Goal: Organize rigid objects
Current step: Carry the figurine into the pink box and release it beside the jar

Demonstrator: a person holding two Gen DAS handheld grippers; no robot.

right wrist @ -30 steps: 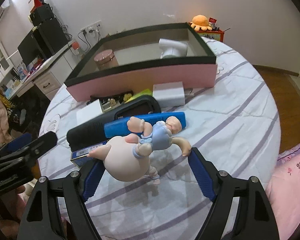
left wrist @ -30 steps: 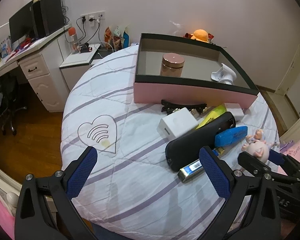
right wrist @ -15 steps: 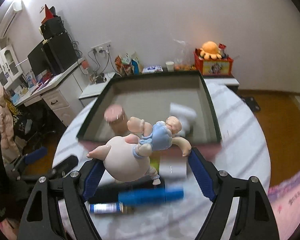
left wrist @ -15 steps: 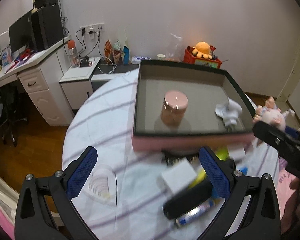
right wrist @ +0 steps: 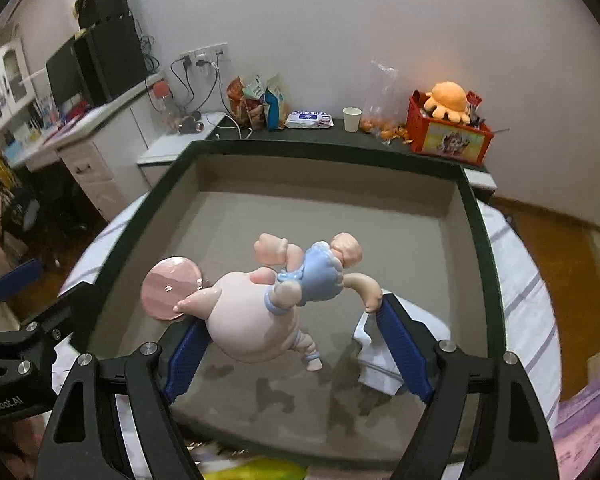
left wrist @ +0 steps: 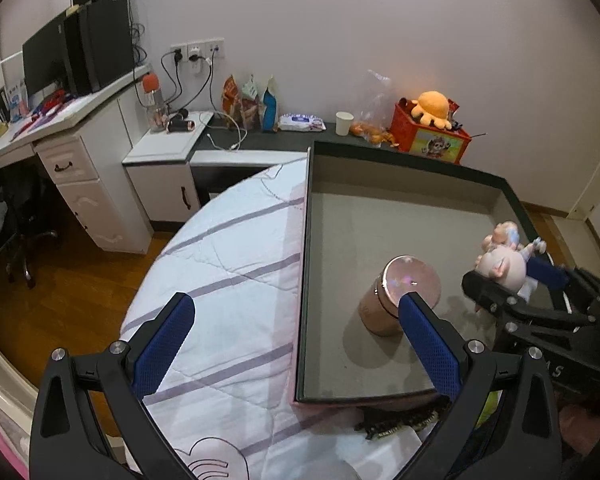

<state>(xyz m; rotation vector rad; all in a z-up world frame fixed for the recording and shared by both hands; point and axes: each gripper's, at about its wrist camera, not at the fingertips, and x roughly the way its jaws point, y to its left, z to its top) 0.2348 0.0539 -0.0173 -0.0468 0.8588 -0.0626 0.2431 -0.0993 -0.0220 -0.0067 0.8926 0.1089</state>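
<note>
My right gripper point(right wrist: 292, 344) is shut on a pink pig doll point(right wrist: 256, 320) in a blue outfit and holds it above the floor of the large box point(right wrist: 476, 216) with a dark rim and grey inside. The doll also shows in the left wrist view point(left wrist: 500, 264), over the box's right side. A rose-gold round jar point(left wrist: 396, 300) stands inside the box. A white object point(right wrist: 384, 360) lies in the box under the right finger. My left gripper point(left wrist: 296, 340) is open and empty, above the box's left wall.
The box point(left wrist: 304, 272) sits on a round table with a white, purple-striped cloth point(left wrist: 228, 280). A black hair clip point(left wrist: 396, 426) and a yellow item point(right wrist: 260, 470) lie in front of the box. A desk point(left wrist: 60, 128) and a low dark shelf point(left wrist: 260, 144) stand behind.
Both grippers rose and moved forward over the box. The right gripper carried the pig doll from above the table clutter to above the box floor. The left gripper stayed open.
</note>
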